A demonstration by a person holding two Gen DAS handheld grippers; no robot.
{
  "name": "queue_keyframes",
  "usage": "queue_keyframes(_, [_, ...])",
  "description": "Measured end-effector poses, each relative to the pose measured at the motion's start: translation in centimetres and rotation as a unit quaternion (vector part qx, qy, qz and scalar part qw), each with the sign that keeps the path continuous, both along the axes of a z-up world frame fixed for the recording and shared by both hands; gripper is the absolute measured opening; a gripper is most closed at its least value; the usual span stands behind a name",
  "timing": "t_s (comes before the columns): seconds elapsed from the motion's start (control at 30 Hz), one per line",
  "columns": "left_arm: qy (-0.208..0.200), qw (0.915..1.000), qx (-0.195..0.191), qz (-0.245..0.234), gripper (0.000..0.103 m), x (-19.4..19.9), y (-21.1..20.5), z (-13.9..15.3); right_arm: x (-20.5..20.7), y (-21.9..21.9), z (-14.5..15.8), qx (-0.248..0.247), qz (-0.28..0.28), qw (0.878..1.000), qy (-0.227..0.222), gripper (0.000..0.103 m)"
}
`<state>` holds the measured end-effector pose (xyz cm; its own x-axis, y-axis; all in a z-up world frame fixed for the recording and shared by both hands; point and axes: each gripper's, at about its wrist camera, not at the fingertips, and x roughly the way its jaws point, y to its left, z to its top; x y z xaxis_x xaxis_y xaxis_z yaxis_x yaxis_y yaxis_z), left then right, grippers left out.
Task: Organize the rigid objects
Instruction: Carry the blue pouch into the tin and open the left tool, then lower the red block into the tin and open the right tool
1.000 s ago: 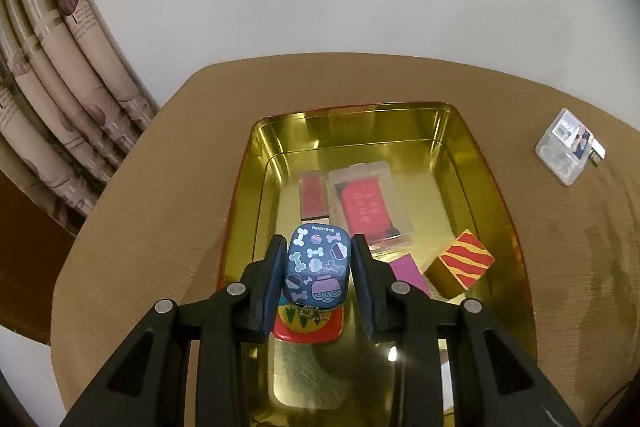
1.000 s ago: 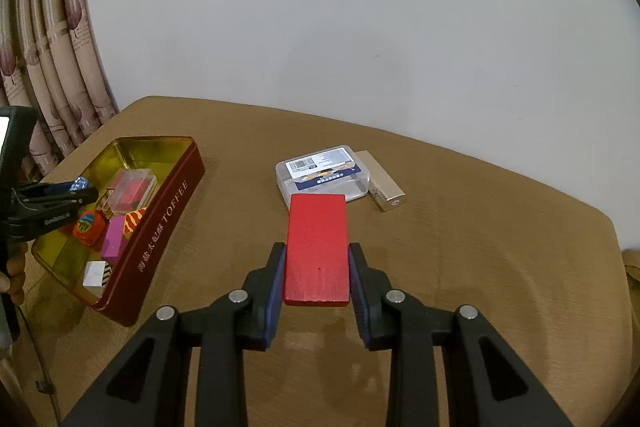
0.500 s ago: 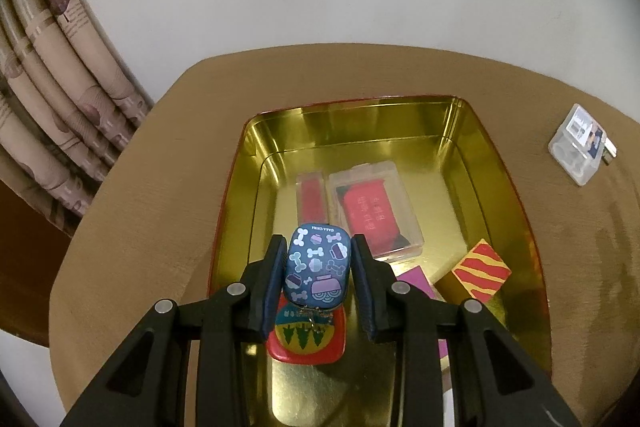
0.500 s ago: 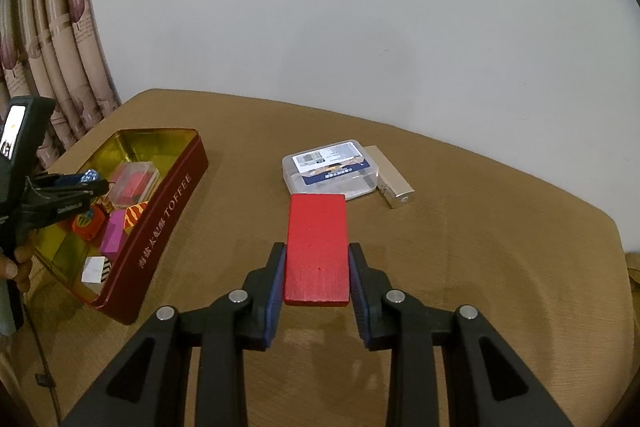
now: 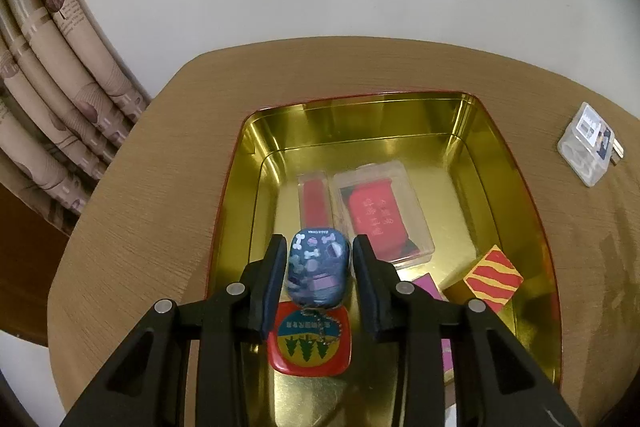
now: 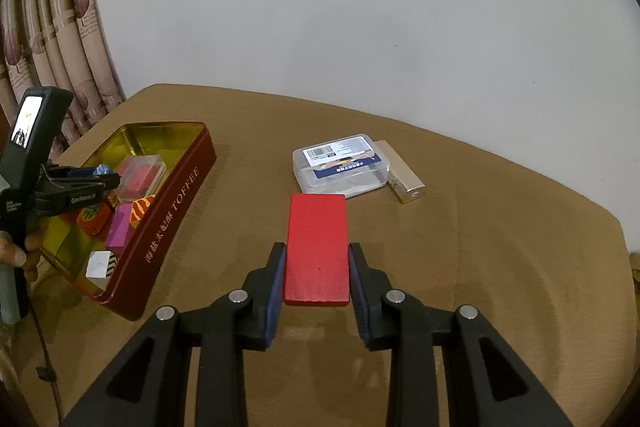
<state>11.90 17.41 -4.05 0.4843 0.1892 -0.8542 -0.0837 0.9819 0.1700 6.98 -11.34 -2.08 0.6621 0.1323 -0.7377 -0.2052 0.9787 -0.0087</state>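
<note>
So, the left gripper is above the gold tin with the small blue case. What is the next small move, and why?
Probably let the left gripper finish opening. Its jaws are opening now, and gaps already show on both sides of the small blue case, which hangs over the gold tin just above the red tree badge. The right gripper, shut on the red block, can wait.

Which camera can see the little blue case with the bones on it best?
The left wrist view. There the blue case sits big and close between the opening left tongs, over the gold tin, and its bone pictures show. The right wrist view shows only a tiny blue bit of it, far off.
</note>
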Motion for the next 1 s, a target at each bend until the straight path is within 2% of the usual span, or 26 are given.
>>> queue_keyframes(0.17, [0.001,0.9998,-0.018,0.006,0.037,-0.5,0.4,0.2,-0.1,0.6,-0.2,0.000,0.002,1.000,0.003,0.030])
queue_keyframes(0.3, [-0.018,0.9996,-0.019,0.002,0.049,-1.9,0.4,1.2,-0.2,1.9,-0.2,-0.003,0.013,1.000,0.003,0.030])
queue_keyframes(0.37, [-0.030,0.9994,-0.019,-0.001,0.050,-2.7,0.4,1.8,-0.3,2.6,-0.1,-0.002,0.018,1.000,0.001,0.030])
queue_keyframes(0.47, [-0.043,0.9989,-0.020,0.002,0.056,-3.9,0.6,2.8,-0.5,4.1,0.0,0.000,0.031,1.000,0.000,0.030])
queue_keyframes(0.7, [-0.063,0.9977,-0.023,0.010,0.060,-6.8,1.6,4.0,-1.0,8.4,0.5,0.010,0.066,0.998,-0.003,0.030])
queue_keyframes(1.0, [-0.056,0.9959,-0.050,0.050,0.062,-8.2,4.5,4.2,-1.1,13.9,0.5,0.017,0.106,0.994,-0.001,0.030])
